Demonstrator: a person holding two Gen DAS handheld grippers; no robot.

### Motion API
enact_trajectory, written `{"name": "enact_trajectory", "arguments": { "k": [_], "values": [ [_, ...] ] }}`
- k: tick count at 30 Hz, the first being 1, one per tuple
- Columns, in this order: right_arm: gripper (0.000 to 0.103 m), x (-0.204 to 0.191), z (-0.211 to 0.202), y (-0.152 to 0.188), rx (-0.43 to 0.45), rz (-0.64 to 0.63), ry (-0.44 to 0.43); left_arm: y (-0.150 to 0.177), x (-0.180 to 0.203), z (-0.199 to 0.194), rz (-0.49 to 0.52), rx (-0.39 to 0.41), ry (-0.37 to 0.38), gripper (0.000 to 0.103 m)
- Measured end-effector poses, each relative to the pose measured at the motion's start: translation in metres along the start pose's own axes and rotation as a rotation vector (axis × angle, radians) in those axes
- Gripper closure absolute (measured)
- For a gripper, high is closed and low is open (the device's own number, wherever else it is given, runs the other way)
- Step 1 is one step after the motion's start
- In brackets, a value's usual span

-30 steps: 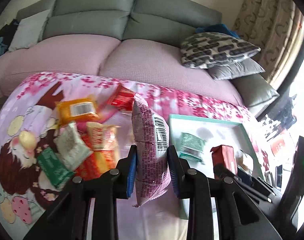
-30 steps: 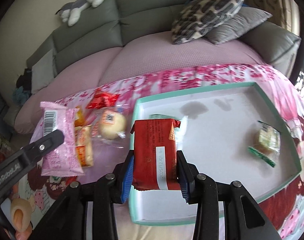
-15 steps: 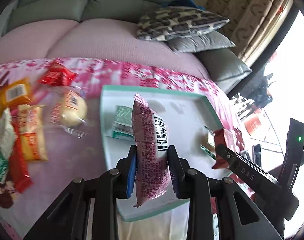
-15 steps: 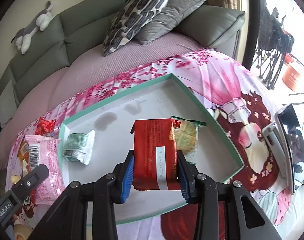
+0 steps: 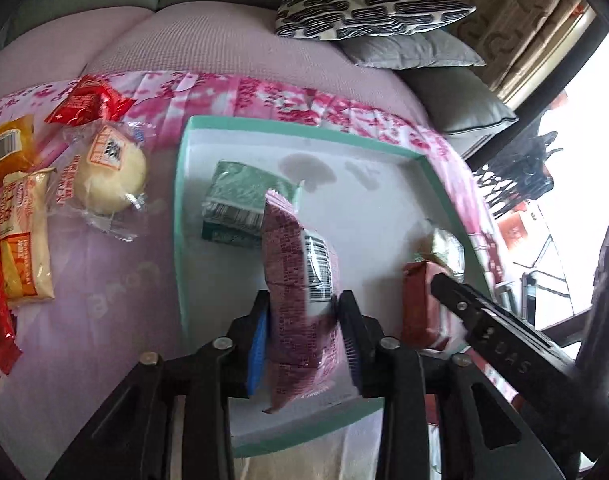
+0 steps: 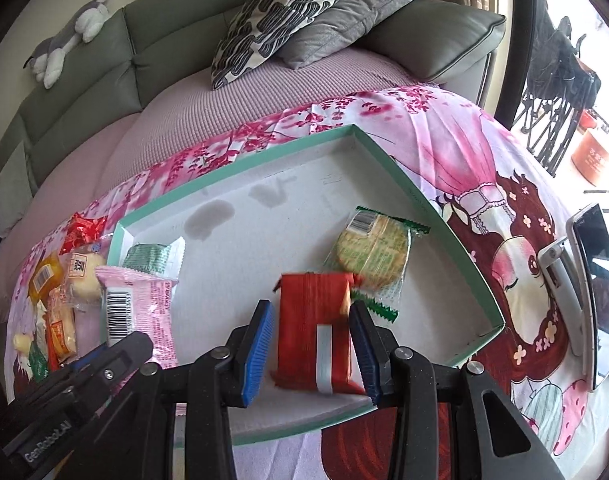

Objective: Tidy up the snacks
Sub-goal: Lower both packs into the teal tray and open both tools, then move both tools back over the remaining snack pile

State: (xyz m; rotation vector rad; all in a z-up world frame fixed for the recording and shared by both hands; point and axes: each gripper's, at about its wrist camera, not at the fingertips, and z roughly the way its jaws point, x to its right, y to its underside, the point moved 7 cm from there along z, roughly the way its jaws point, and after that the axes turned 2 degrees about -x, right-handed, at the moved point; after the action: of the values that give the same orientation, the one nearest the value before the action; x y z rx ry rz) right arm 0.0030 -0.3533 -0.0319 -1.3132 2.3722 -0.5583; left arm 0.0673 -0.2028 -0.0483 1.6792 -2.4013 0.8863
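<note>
Snacks: I carry the pink crinkly foil packet (image 5: 300,300) edge-up in my left hand-held gripper (image 5: 304,336), pinched above the shallow teal-rimmed white cardboard tray (image 6: 432,208), I judge for dropping in; my right hand-held gripper (image 6: 312,344) stands parted around the red foil packet (image 6: 314,332), apparently just released; two green-wrapped snacks already lie inside; some seven wait on the pink printed cloth (image 5: 116,280).

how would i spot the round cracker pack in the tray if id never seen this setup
Find the teal-rimmed tray on the pink cloth. Toward its right side, just beyond the red packet, lies the round cracker pack. It alone is a pale disc in clear wrap with green zigzag ends.
</note>
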Motion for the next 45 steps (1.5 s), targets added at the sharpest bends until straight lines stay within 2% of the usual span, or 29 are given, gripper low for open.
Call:
{"name": "enact_trajectory", "arguments": {
  "k": [1,2,8,10,12,16,24,33,34,35,36,37,45],
  "values": [
    [0.061,0.0,0.0,0.0,-0.002,0.0,-0.002,0.0,-0.003,0.0,-0.002,-0.001,-0.013,0.044],
    [0.061,0.0,0.001,0.0,-0.003,0.002,0.0,0.0,-0.005,0.0,-0.004,0.001,-0.024,0.04],
    [0.059,0.003,0.004,0.001,-0.018,0.012,0.004,-0.001,-0.005,-0.011,0.021,0.018,-0.059,0.033],
    [0.043,0.004,0.005,0.001,-0.025,0.013,0.008,-0.003,-0.006,-0.017,0.033,0.03,-0.093,0.025],
    [0.037,0.003,0.006,0.001,-0.029,0.011,0.01,-0.006,-0.009,-0.022,0.049,0.048,-0.153,0.021],
    [0.026,-0.001,0.009,0.002,-0.037,-0.004,-0.006,-0.011,-0.021,-0.035,0.079,0.087,-0.295,0.02],
    [0.025,-0.008,0.011,0.004,-0.044,-0.028,-0.01,-0.017,-0.057,-0.045,0.058,0.103,-0.486,0.02],
    [0.025,-0.016,0.011,0.005,-0.042,-0.052,-0.021,-0.018,-0.074,-0.054,0.013,0.118,-0.54,0.02],
    [0.024,-0.016,0.011,0.005,-0.041,-0.053,-0.025,-0.018,-0.076,-0.055,0.005,0.121,-0.547,0.016],
    [0.021,-0.017,0.011,0.005,-0.04,-0.053,-0.033,-0.019,-0.078,-0.054,0.002,0.122,-0.554,0.01],
    [0.011,-0.017,0.011,0.005,-0.039,-0.051,-0.044,-0.019,-0.081,-0.055,0.0,0.13,-0.567,0.002],
    [0.001,-0.019,0.01,0.005,-0.03,-0.053,-0.052,-0.019,-0.081,-0.056,0.0,0.137,-0.574,0.002],
    [0.0,-0.022,0.009,0.003,-0.02,-0.067,-0.048,-0.02,-0.086,-0.059,-0.006,0.15,-0.584,0.002]
  ]
}}
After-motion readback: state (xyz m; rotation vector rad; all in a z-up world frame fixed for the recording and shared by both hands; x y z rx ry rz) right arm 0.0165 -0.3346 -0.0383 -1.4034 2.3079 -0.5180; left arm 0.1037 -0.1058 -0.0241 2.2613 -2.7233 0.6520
